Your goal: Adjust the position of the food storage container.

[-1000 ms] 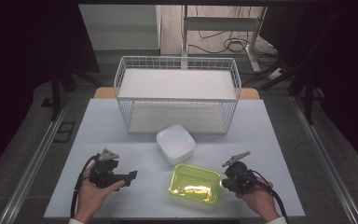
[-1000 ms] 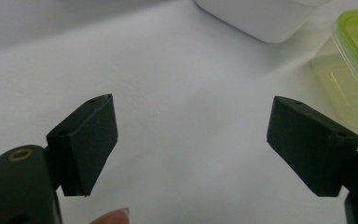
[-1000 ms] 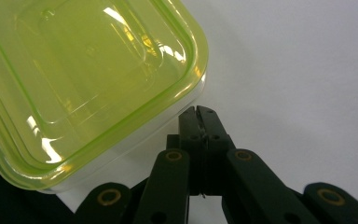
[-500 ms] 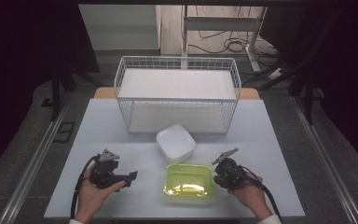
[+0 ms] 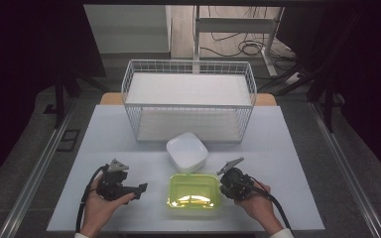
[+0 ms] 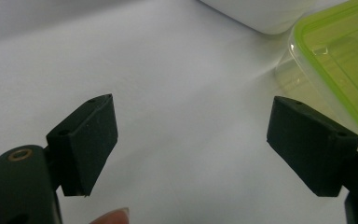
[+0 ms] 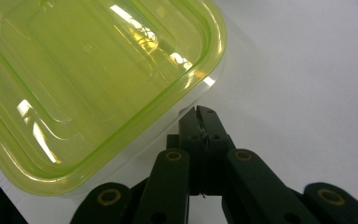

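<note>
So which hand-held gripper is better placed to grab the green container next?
Probably the left hand-held gripper. Its jaws stand open, pointing across bare table toward the green-lidded container, though apart from it. The right hand-held gripper sits right at the container's edge, but its jaws are shut and would need reopening first.

Right gripper (image 5: 226, 186) moved in toward table centre vs 1 s ago, now tight against right edge of green container (image 5: 193, 191), jaws pressed together. Container slid left and squared up, sitting closer to left gripper (image 5: 140, 189) than before.
</note>
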The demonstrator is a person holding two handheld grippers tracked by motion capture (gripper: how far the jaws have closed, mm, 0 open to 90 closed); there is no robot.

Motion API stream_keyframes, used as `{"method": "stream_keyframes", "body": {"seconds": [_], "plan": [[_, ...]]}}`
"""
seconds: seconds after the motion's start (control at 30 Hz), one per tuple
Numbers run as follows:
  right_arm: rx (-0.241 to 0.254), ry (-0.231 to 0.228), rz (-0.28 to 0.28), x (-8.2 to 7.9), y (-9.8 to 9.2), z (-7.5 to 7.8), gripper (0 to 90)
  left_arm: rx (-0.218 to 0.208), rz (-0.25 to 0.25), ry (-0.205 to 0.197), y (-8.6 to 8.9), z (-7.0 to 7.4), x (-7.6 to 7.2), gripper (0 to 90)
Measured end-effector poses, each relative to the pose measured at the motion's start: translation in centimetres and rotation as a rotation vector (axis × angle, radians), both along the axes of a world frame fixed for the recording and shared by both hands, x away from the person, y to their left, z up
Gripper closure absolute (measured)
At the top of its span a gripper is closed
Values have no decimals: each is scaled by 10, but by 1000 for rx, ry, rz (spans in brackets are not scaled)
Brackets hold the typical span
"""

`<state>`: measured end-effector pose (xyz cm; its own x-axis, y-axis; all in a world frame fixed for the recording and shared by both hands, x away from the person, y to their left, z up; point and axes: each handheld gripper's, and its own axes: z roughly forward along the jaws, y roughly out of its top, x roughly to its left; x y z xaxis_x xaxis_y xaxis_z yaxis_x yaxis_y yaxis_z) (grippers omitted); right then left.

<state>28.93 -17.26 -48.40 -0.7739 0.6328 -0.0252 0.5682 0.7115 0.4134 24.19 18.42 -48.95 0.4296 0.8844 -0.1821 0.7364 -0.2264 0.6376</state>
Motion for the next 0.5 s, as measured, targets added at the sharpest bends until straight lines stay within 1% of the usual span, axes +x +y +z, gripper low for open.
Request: {"method": "stream_keyframes", "body": {"seconds": [0.2, 0.3, 0.43, 0.47, 0.5], "plan": [[3, -12, 9, 0, 6, -2, 889, -1, -1, -3, 0, 1, -1, 158], [6, -11, 9, 0, 6, -2, 889, -1, 0, -3, 0, 1, -1, 158], [16, -17, -13, -1, -2, 2, 889, -4, 7, -5, 2, 1, -2, 157], [33, -31, -43, -2, -14, 6, 889, -13, 15, -8, 3, 2, -2, 157], [33, -31, -43, -2, -14, 6, 889, -13, 15, -8, 3, 2, -2, 157]]}}
